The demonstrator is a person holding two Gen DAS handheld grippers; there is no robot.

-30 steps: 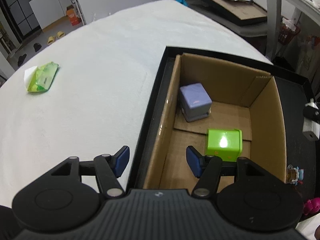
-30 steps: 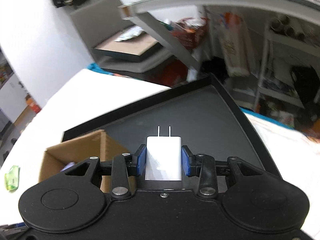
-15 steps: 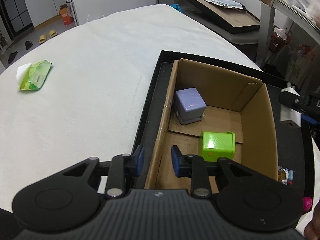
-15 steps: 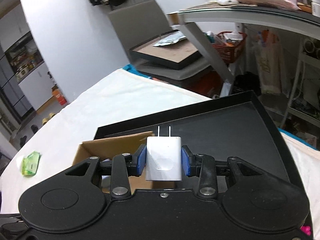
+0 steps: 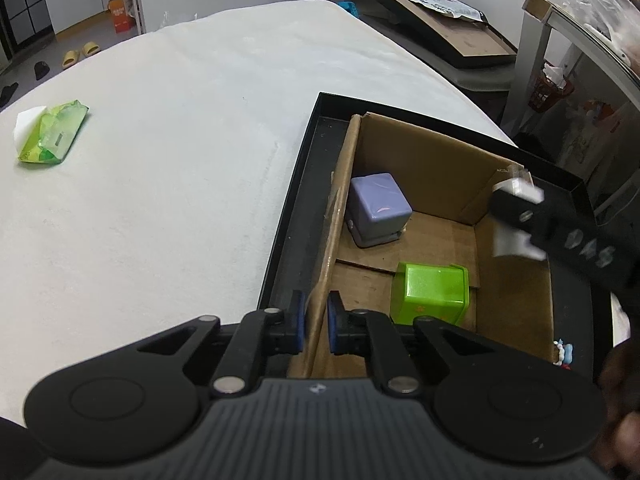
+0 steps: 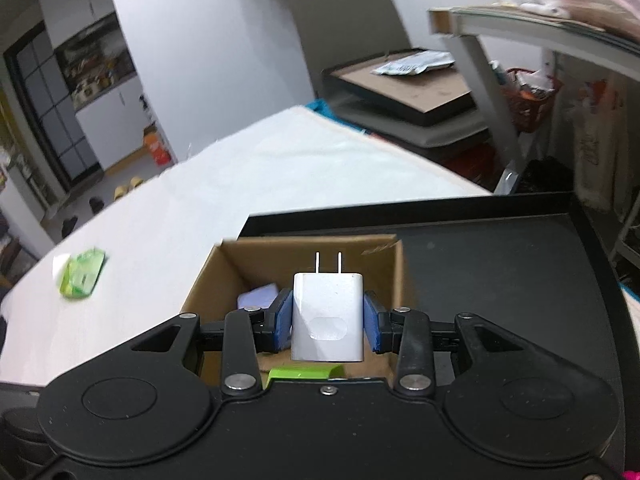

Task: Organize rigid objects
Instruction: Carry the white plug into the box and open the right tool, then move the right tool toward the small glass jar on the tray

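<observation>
Cardboard box: plain brown. Tray: black. Cube: pale lilac. Cube: bright lime green, small orange marks on its side. Charger: white, two silver prongs. Left gripper: black body, blue pads. Right gripper: black, blue pads. Table: white cloth. Packet: green, clear window, white flap. Small figure: blue, white and red.

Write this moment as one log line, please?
left gripper: shut on cardboard box wall | right gripper: holds white charger over box | inside: purple cube, green cube
</observation>
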